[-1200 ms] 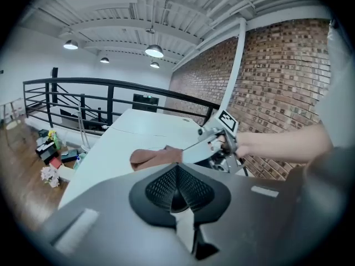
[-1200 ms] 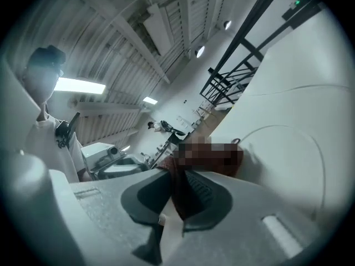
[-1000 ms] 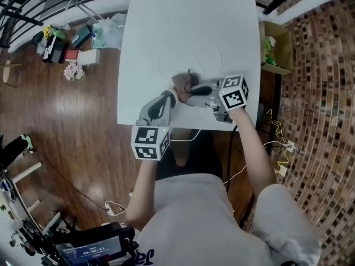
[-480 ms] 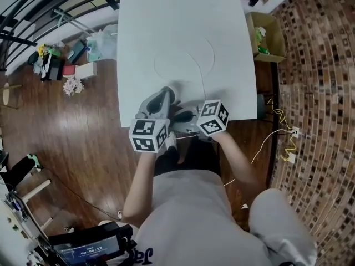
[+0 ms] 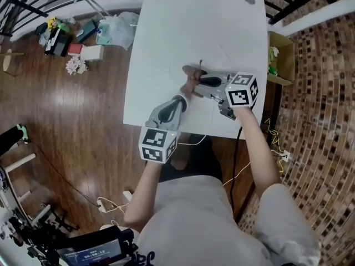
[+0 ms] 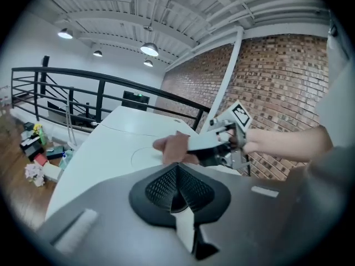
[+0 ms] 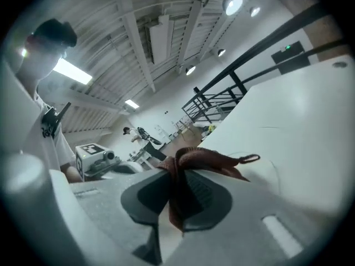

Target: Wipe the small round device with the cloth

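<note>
Rust-brown crumpled cloth (image 7: 206, 160) is clamped in the closed jaws of the right gripper (image 7: 177, 192), bunching out ahead of them. The left gripper (image 6: 176, 175) has its jaws pressed together and empty, tips just short of the cloth. No view shows the small round device clearly. Behind both jaws runs the near edge of the white rectangular table (image 5: 166, 32), with bare top beyond

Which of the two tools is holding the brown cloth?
The right tool: its jaws are shut on the brown cloth. The left tool is shut with nothing between its jaws.
</note>
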{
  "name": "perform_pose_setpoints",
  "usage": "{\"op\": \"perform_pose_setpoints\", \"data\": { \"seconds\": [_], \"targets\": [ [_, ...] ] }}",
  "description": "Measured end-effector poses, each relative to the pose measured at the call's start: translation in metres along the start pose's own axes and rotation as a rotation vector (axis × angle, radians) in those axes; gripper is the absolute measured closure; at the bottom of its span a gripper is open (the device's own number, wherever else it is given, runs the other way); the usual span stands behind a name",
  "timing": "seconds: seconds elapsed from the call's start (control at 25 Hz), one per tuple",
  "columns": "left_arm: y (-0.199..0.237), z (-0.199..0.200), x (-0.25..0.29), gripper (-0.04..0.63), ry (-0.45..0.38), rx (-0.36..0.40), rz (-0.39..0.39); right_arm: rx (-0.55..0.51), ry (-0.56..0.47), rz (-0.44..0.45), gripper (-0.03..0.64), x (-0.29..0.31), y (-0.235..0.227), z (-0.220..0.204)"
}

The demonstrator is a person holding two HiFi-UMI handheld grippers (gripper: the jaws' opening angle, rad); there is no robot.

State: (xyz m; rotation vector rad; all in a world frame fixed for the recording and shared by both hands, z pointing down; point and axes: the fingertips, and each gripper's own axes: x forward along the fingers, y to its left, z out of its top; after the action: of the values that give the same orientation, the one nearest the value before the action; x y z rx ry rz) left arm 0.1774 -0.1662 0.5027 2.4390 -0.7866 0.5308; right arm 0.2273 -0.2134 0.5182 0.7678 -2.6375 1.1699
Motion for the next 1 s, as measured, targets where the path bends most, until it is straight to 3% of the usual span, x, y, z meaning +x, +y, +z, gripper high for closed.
{"op": "perform_pose_setpoints", "data": {
  "seconds": [0.2, 0.36, 0.48, 0.72, 1.0],
  "targets": [
    [0.004, 0.004, 0.000, 0.578, -0.021, 0.004, 0.034, 0.040, 0.120, 0.233, 0.578, 0.082, -0.006, 0.011],
    [0.010, 0.005, -0.003, 0.578, -0.024, 0.010, 0.055, 0.085, 0.222, 0.322, 0.578, 0.105, 0.002, -0.004],
    [0.019, 0.005, -0.009, 0.578, -0.017, 0.020, 0.064, 0.146, 0.228, 0.299, 0.578, 0.102, -0.002, -0.013],
    [0.019, 0.004, -0.013, 0.578, -0.001, 0.060, 0.065, 0.221, 0.102, 0.215, 0.578, 0.041, 0.005, -0.040],
    [0.009, 0.003, -0.008, 0.578, 0.013, 0.116, 0.026, 0.237, 0.015, 0.145, 0.578, 0.019, 0.059, -0.110]
  ]
}}
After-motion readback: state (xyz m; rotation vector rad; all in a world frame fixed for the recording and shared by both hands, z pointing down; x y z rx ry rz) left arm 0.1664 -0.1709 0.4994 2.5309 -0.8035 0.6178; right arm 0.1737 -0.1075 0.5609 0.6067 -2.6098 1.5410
